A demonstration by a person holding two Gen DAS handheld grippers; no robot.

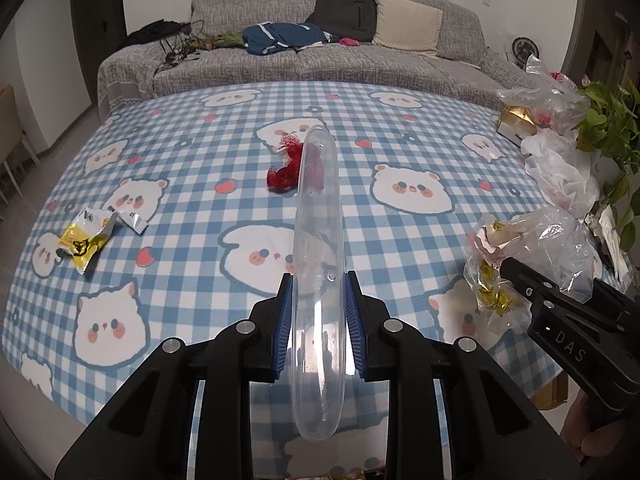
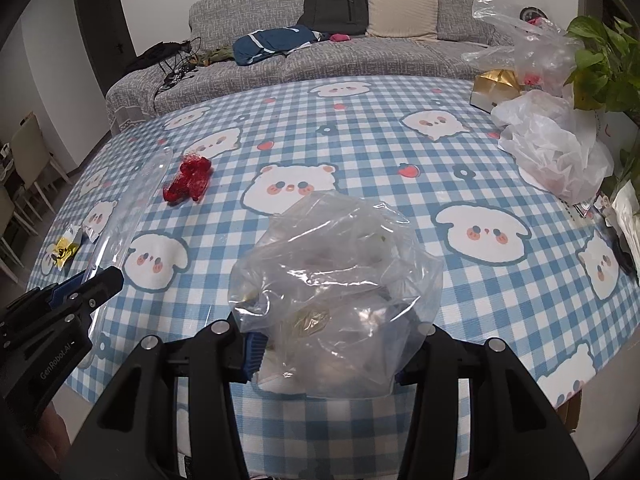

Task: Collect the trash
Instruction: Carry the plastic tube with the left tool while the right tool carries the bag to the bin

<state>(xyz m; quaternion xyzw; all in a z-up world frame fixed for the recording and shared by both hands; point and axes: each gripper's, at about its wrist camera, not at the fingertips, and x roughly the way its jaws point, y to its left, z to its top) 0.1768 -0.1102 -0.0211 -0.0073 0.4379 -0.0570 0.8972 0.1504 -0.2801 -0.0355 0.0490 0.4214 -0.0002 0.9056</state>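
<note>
Our left gripper (image 1: 319,320) is clamped on a clear lid (image 1: 318,264), held on edge above the cloth (image 1: 400,240). Our right gripper (image 2: 326,354) grips a clear bag (image 2: 336,292) of trash. Farther off on the cloth lie a yellow wrapper (image 1: 84,240) and a red net (image 1: 286,168), well apart. Beyond stands the sofa (image 1: 360,64).

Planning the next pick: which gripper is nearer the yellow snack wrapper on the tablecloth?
Left. The left gripper, shut on a clear plastic lid, sits right of the yellow wrapper. The right gripper, holding the clear bag, is farther right.
</note>
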